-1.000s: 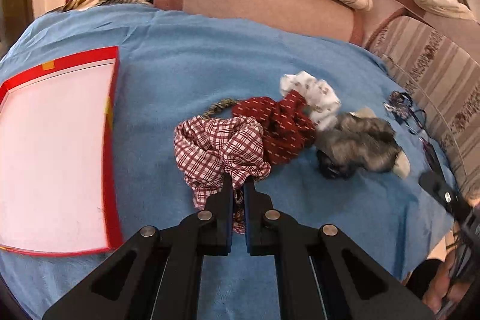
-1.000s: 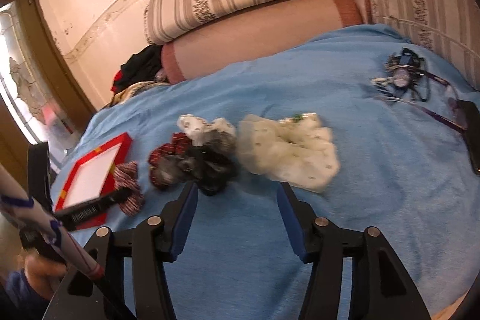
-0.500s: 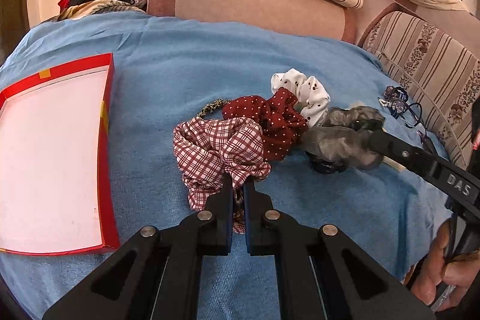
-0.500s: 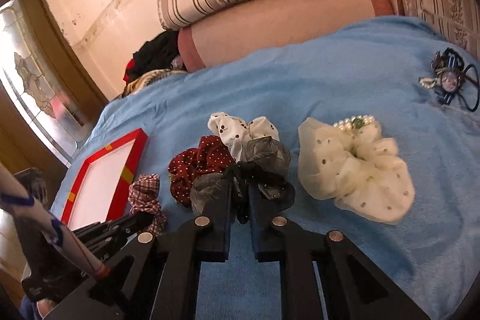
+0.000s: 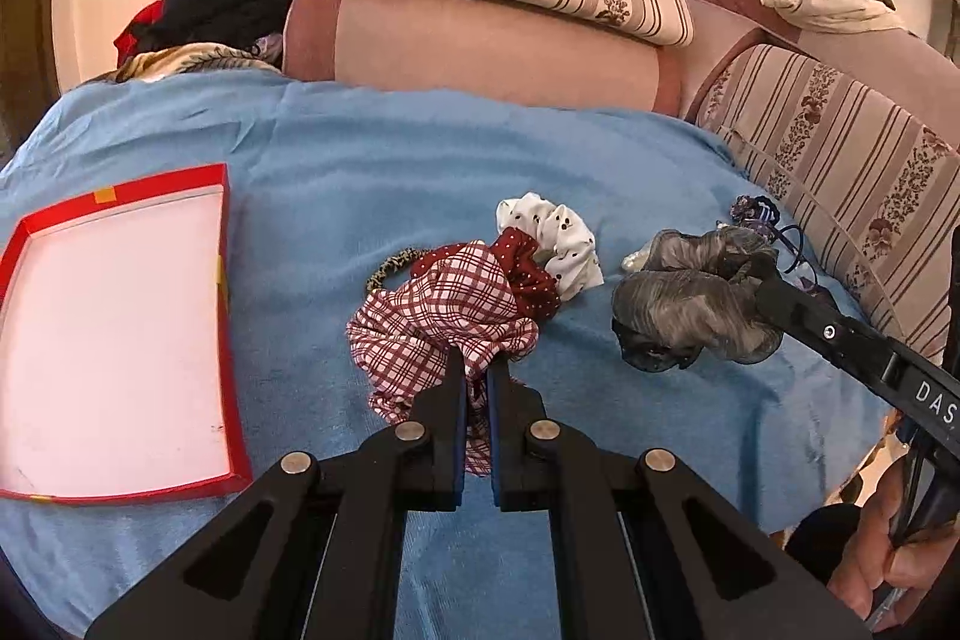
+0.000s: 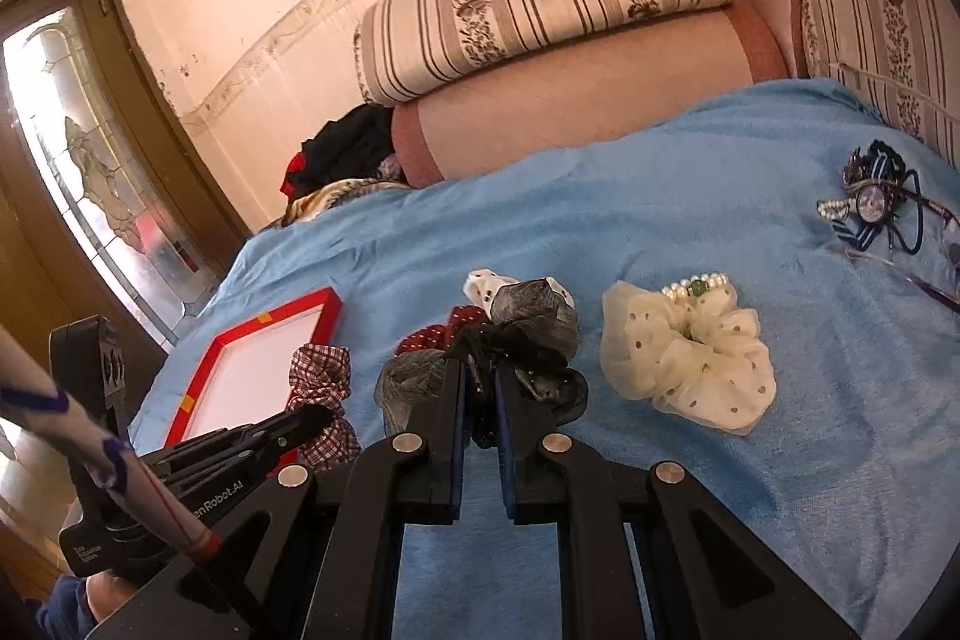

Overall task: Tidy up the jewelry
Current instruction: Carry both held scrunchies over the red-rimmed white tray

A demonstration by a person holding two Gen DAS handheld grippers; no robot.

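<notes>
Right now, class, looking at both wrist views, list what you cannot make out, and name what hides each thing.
- Left wrist view: most of the leopard-print band, behind the plaid scrunchie pinched in the left claw.
- Left wrist view: the cream scrunchie, nearly all behind the grey scrunchie.
- Right wrist view: the tangled pile near the cushions, too small to sort.
- Right wrist view: the red tray, near corner behind the left claw.

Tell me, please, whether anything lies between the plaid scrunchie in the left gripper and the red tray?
Nothing visible does. The left gripper is shut on the plaid scrunchie, and only bare blue blanket separates it from the red tray, whose white inside looks empty. The other scrunchies lie on the far side, away from the tray.
</notes>
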